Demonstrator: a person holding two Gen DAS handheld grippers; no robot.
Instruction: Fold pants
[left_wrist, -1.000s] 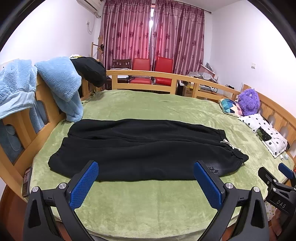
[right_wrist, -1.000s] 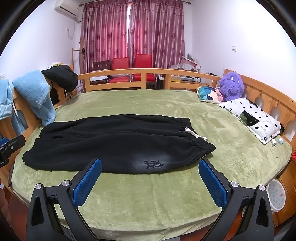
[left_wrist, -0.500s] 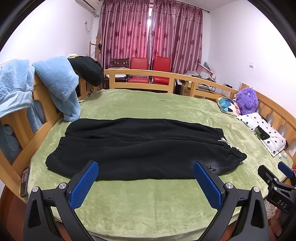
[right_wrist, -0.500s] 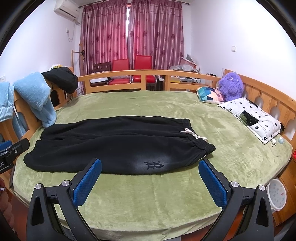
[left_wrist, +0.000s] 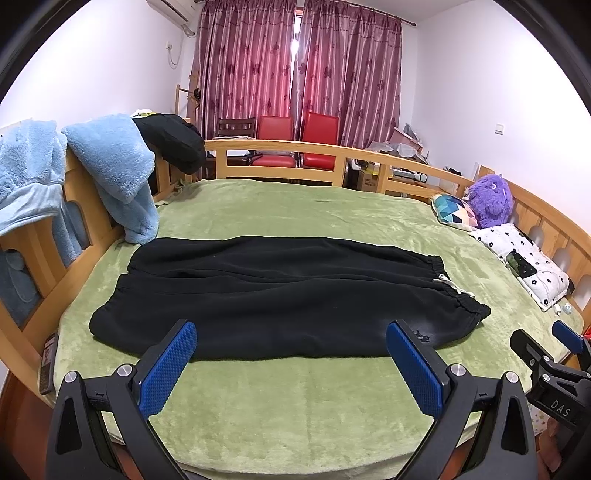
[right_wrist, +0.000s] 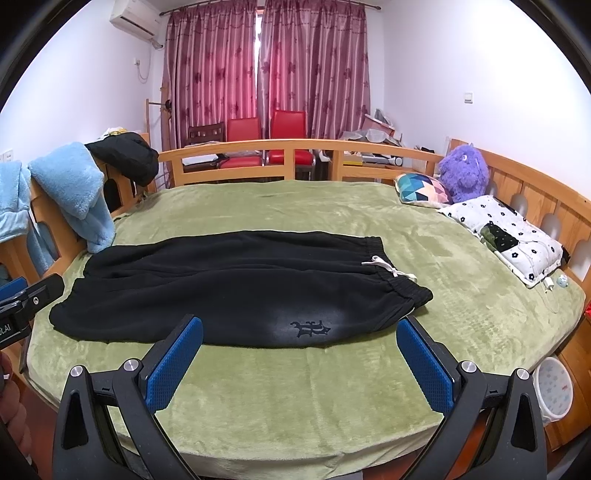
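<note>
A bedroom with maroon curtains and a wood-railed bed; in the left wrist view the green blanket (left_wrist: 295, 398) covers the whole mattress, and the black pants (left_wrist: 280, 295) lie flat on it, already doubled leg upon leg, their long axis running crosswise to the gripper's line of sight. The cuffs (left_wrist: 110, 321) point to the left and the waistband (left_wrist: 458, 299) with its white drawstring to the right. The left gripper (left_wrist: 291, 363) hovers at the near edge of the bed with its blue pads spread wide and nothing between them; the pants lie straight ahead and a little beyond, not touched, and the cuff end falls on this gripper's side. The other tool shows at the right margin, beside the waistband corner. In the right wrist view the same blanket (right_wrist: 295, 398) fills the foreground, with a purple plush toy (right_wrist: 463, 173) and a patterned pillow (right_wrist: 502, 240) well apart at the right rail. The pants (right_wrist: 236, 288) again stretch left to right, the waistband (right_wrist: 402, 291) now nearer the middle of the frame. The right gripper (right_wrist: 299, 360) is likewise wide apart and empty, short of the near hem, with the printed emblem (right_wrist: 308, 328) just ahead between its fingers. Judging from this, the waistband is the right hand's end and the cuffs the left's, so a fold would bring one end along the long axis toward the other.
</note>
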